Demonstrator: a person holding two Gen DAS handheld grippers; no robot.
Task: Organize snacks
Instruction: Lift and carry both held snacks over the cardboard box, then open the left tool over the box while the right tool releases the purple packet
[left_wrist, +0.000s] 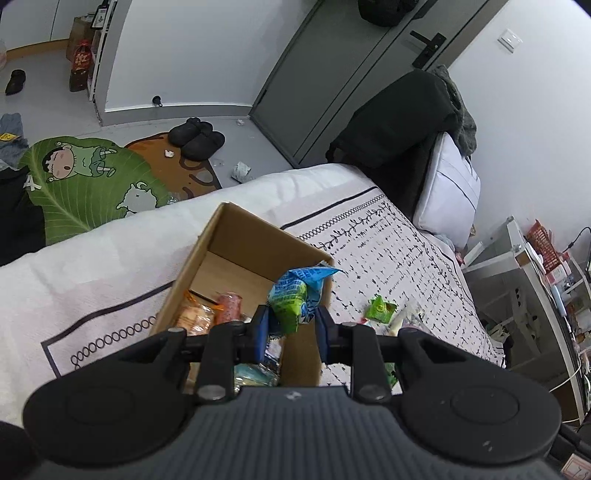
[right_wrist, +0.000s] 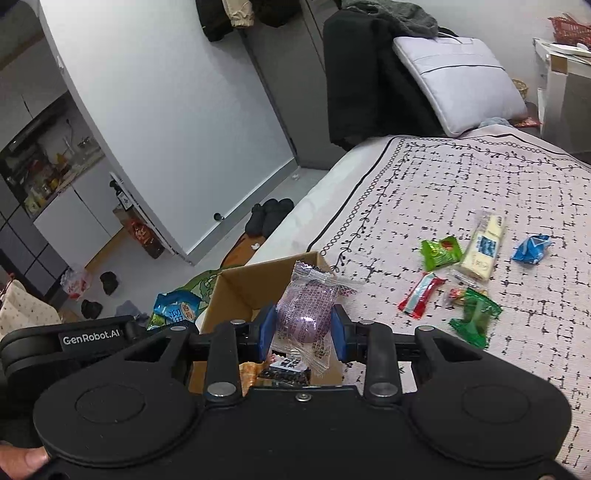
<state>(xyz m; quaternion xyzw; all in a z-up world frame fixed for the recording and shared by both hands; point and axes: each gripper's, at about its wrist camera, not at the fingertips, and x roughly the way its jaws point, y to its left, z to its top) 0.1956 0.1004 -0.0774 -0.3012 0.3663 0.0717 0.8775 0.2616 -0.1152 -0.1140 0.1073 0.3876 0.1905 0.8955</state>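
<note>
Pale walls, a grey door (left_wrist: 332, 74), a grey floor (left_wrist: 48, 107) with a green cartoon rug (left_wrist: 85, 181), a patterned bed (right_wrist: 461, 184).

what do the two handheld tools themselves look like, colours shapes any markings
Both match: matte black bodies with two round discs, silver pivot screws and angular black linkages ending in blue finger pads. The left tool has a ribbed grey centre panel. In the right tool's view, white "GenRobot.AI" lettering shows on a black housing at left. No cables visible.
</note>
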